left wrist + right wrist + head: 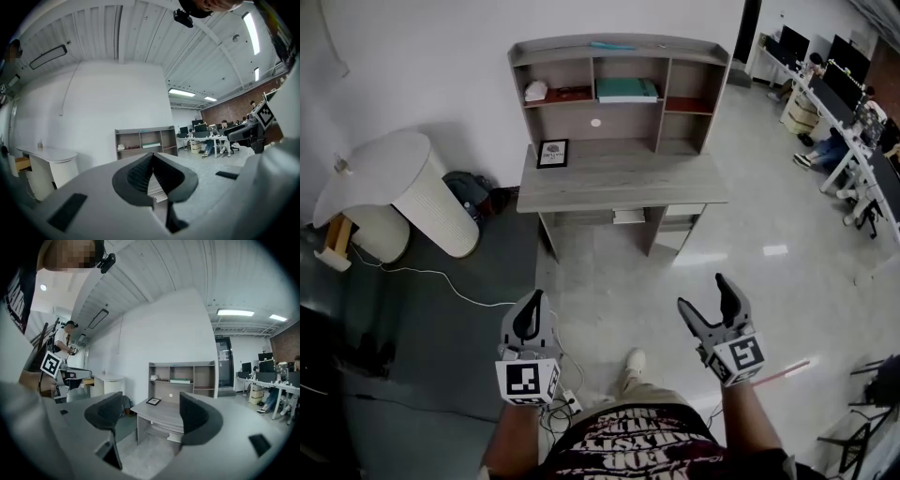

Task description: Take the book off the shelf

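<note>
The pale floor [750,216] lies bare between the person and the desk [619,178], leaving an unobstructed approach to its front edge. A darker strip of floor to the left carries loose cables [441,277]. A white ribbed counter [431,206] stands near the desk's left end, apart from it. Work tables [853,122] with seated people run along the far right, well apart from the desk.

The shelf unit [619,56] sits on the rear of the desk against the wall, divided into three upper compartments.

Both grippers are held low in front of the person, well short of the desk, pointing toward it. The left gripper [534,300] has its jaws pressed together with nothing between them. The right gripper [705,295] has its jaws spread wide and is empty.

The book [626,90], green-covered, lies flat in the middle compartment. Its long axis runs side to side along the shelf, one long edge facing the room. It spans most of the compartment's width, close to both dividers, with open space above it.

A small dark picture frame [552,153] rests on the desk's left part, below the left compartment.
</note>
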`<action>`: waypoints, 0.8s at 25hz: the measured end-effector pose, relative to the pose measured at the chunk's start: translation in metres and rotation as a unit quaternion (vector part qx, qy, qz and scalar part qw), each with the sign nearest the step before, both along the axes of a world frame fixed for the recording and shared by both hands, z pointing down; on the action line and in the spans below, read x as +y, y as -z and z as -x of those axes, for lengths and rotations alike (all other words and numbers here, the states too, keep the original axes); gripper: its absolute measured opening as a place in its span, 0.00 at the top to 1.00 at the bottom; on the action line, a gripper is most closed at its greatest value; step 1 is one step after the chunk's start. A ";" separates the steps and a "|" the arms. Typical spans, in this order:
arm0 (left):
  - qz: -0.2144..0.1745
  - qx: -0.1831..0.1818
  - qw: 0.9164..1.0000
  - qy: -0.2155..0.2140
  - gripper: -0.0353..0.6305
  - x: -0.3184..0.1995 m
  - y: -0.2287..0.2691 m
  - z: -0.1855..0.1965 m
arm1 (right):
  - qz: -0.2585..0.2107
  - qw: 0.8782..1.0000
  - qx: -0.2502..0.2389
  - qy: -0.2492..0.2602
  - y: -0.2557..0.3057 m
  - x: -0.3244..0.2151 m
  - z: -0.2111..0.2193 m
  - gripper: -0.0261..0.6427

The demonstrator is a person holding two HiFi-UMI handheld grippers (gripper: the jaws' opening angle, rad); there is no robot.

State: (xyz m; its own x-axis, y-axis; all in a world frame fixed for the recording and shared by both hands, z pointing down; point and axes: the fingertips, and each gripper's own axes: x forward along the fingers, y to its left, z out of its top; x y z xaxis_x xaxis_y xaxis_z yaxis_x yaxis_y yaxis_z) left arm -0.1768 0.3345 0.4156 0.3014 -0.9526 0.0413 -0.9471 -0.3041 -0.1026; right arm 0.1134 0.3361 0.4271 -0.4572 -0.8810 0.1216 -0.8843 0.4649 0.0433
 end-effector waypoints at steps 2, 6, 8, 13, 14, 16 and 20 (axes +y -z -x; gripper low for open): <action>0.002 -0.001 1.000 0.002 0.94 -0.016 0.000 -0.006 | 0.006 1.000 0.000 0.004 -0.001 -0.018 -0.003 0.39; 0.008 -0.004 1.000 0.004 0.94 -0.049 -0.004 -0.018 | 0.010 1.000 -0.001 0.012 0.000 -0.053 -0.009 0.39; 0.012 -0.002 1.000 0.006 0.94 -0.066 -0.006 -0.023 | 0.008 1.000 -0.001 0.015 0.000 -0.072 -0.014 0.39; 0.007 0.006 1.000 0.001 0.94 -0.110 0.002 -0.045 | 0.007 1.000 -0.010 0.019 -0.002 -0.116 -0.033 0.39; 0.008 0.007 1.000 0.001 0.94 -0.119 0.003 -0.049 | 0.010 1.000 -0.009 0.019 -0.004 -0.124 -0.037 0.39; 0.008 0.008 1.000 -0.001 0.94 -0.134 0.005 -0.057 | 0.011 1.000 -0.012 0.021 -0.005 -0.138 -0.045 0.39; 0.003 -0.004 1.000 0.007 0.94 -0.155 0.007 -0.066 | 0.004 0.999 -0.017 0.027 -0.006 -0.164 -0.061 0.39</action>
